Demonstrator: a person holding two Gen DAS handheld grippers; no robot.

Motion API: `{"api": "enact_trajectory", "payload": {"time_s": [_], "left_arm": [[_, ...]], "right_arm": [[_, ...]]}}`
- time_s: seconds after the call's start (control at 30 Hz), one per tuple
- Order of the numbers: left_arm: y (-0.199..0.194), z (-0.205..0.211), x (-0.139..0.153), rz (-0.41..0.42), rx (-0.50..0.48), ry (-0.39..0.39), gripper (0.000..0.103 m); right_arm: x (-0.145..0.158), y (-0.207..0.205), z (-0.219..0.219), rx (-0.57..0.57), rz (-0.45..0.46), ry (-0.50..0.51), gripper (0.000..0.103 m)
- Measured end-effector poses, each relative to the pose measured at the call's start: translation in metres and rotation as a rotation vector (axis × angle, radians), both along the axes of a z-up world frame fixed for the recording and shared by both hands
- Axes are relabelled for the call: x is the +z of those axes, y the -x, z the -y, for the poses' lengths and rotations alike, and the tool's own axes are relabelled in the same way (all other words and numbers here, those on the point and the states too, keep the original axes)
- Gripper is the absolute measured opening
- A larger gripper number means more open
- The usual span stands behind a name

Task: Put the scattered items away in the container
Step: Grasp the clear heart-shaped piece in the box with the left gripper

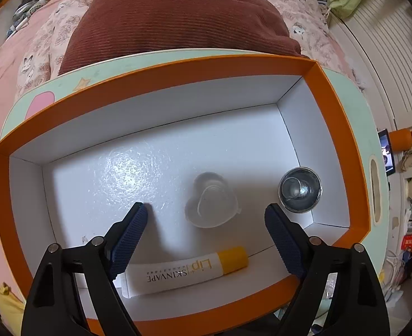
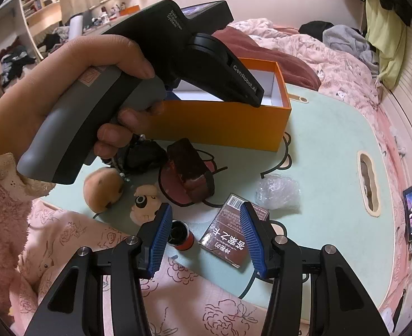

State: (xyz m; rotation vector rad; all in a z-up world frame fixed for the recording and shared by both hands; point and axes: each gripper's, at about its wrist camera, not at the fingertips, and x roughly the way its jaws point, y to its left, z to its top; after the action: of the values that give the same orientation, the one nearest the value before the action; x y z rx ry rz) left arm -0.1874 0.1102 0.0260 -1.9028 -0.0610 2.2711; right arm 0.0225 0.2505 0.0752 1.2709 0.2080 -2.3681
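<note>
We've got the left gripper [image 1: 206,218] hanging over the orange box [image 1: 343,128], jaws wide, nothing between them. Inside the box: a lip balm tube [image 1: 186,271] lying flat along the near wall, a clear heart-shaped dish [image 1: 210,204] approx mid-floor, and a small dark glass jar [image 1: 300,189] in the right near corner, just beside the walls. The 3 sit apart from each other.

Our right gripper [image 2: 204,233] is low at the near edge of the mint-green table [image 2: 332,151], jaws wide & empty. Between its fingers we see a small red-and-black spool [image 2: 181,235] by the left finger and a brown card pack [image 2: 231,235] by the right one, both on the table. Further in: a crumpled clear plastic wrap [image 2: 278,191], a dark red pouch [image 2: 191,175], two plush heads [image 2: 121,193] near the left near edge. From the right wrist view, the box sits toward the table's far side, w/ the left hand [image 2: 74,92] holding its gripper handle above it.
</note>
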Motion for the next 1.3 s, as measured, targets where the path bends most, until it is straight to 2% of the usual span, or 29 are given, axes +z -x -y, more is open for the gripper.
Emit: {"api": "enact_trajectory", "payload": {"time_s": [0.03,0.1,0.17,0.33,0.4,0.47,0.57,0.7,0.97,1.03,1.1,1.13,1.17,1.3], "left_arm": [[-0.001,-0.001,0.002,0.002,-0.006,-0.01,0.07],[-0.002,-0.002,0.004,0.018,-0.017,-0.04,0.043],[-0.006,-0.005,0.005,0.044,-0.024,-0.074,0.031],[-0.007,-0.009,0.002,0.029,-0.03,-0.108,0.026],[-0.008,-0.009,0.002,0.028,-0.04,-0.128,0.017],[-0.008,-0.011,0.004,0.012,-0.053,-0.126,0.016],[-0.009,-0.015,0.005,0.009,-0.054,-0.115,0.016],[-0.004,-0.008,0.009,-0.035,-0.067,-0.078,0.026],[0.001,-0.01,0.017,-0.119,-0.072,0.004,0.026],[0.001,-0.005,0.023,-0.14,-0.058,0.011,0.034],[0.004,-0.002,0.027,-0.143,-0.033,-0.008,0.06],[0.007,-0.002,0.027,-0.144,-0.021,-0.015,0.066],[0.009,-0.002,0.027,-0.149,-0.013,-0.012,0.07],[0.015,-0.002,0.018,-0.149,-0.002,0.026,0.07]], "right_arm": [[0.0,0.0,0.0,0.001,0.0,0.001,0.049],[0.0,0.0,0.0,0.002,-0.001,0.002,0.049],[0.0,-0.001,0.0,0.0,-0.001,0.004,0.049],[0.0,-0.003,0.001,0.008,-0.001,0.001,0.049],[0.0,-0.003,0.001,0.007,0.0,0.003,0.049],[-0.001,-0.003,0.001,0.007,0.002,0.003,0.049],[-0.001,-0.003,0.002,0.009,0.003,0.001,0.049],[-0.001,-0.004,0.003,0.01,0.001,0.005,0.049],[-0.002,-0.006,0.005,0.015,0.007,0.002,0.049],[-0.002,-0.006,0.004,0.017,0.007,0.003,0.049],[-0.002,-0.006,0.005,0.017,0.009,0.004,0.049],[-0.003,-0.006,0.005,0.017,0.01,0.003,0.05],[-0.003,-0.006,0.005,0.017,0.011,0.003,0.05],[-0.003,-0.007,0.006,0.019,0.012,0.0,0.05]]}}
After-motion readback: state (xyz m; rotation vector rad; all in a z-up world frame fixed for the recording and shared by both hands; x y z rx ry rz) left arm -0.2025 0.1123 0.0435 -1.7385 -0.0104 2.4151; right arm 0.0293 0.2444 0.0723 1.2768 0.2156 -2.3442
